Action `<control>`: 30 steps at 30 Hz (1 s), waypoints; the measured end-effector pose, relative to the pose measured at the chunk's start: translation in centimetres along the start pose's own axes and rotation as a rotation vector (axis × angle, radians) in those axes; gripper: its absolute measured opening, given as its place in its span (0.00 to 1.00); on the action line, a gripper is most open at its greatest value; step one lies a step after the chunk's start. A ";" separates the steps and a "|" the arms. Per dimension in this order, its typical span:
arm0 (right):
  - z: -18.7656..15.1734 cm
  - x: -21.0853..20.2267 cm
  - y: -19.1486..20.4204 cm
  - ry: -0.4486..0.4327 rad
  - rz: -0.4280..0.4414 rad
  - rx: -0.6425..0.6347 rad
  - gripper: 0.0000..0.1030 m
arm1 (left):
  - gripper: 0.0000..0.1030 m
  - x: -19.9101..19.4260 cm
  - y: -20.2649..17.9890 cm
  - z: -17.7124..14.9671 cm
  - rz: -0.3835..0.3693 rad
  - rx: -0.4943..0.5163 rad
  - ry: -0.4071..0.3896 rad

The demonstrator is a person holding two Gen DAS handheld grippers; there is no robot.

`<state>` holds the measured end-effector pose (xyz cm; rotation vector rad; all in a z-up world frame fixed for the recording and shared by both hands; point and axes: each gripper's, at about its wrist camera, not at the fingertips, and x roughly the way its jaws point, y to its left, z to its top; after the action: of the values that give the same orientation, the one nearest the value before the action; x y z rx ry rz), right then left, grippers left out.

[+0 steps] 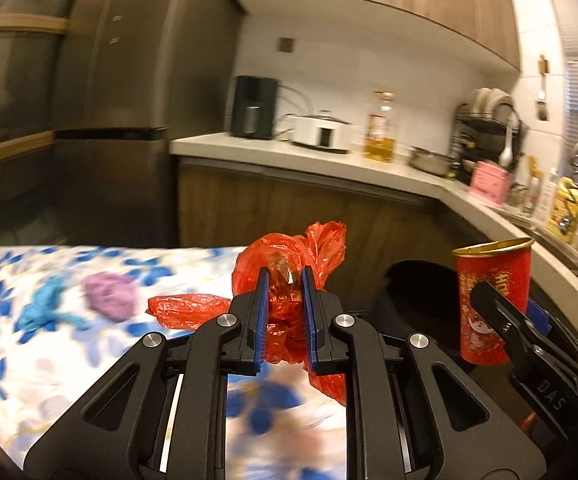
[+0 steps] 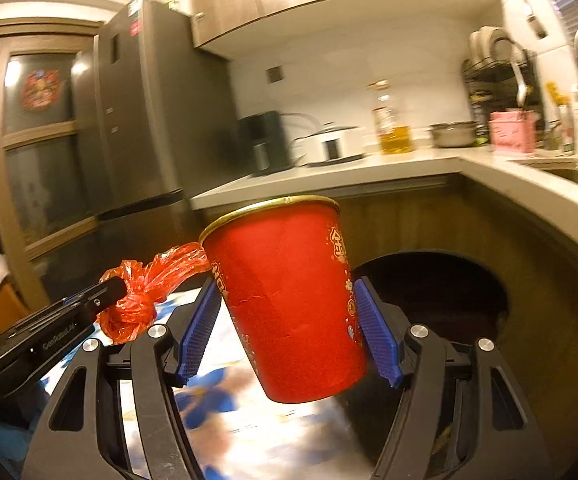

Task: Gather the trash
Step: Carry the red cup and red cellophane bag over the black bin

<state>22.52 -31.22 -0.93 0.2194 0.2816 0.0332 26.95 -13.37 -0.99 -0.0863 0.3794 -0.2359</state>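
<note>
My left gripper (image 1: 283,280) is shut on a crumpled red plastic bag (image 1: 277,254), held above the edge of the flowered table (image 1: 29,360). The right gripper (image 2: 287,304) is shut on a red paper cup (image 2: 289,304) with a gold rim, its blue pads pressing both sides; the cup tilts slightly. In the left wrist view the cup (image 1: 493,292) and right gripper (image 1: 529,316) hang to the right, over a dark round bin (image 1: 413,304). The right wrist view shows the bin (image 2: 437,292) behind the cup and the bag (image 2: 145,292) in the left gripper (image 2: 113,288) at left.
A second red bag piece (image 1: 185,308), a purple wad (image 1: 111,296) and a blue wad (image 1: 49,308) lie on the table. Behind stand a fridge (image 1: 121,80) and an L-shaped counter (image 1: 329,160) with a kettle, cooker, oil bottle, dish rack and sink.
</note>
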 end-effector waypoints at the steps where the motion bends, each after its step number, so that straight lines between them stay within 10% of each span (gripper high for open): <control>1: 0.3 0.0 -0.8 -0.009 -0.022 0.001 0.65 | 0.14 0.5 -1.2 0.2 -0.019 0.009 -0.003; 12: 1.9 0.3 -8.3 -0.057 -0.166 0.064 0.65 | 0.14 5.2 -10.1 0.9 -0.185 0.078 -0.004; 30: 2.9 2.8 -10.2 -0.050 -0.190 0.079 0.67 | 0.15 9.0 -13.1 0.5 -0.259 0.104 0.026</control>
<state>26.06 -41.63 -1.25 0.2710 0.2530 -0.1720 32.51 -28.20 -2.09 -0.0297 0.3814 -0.5126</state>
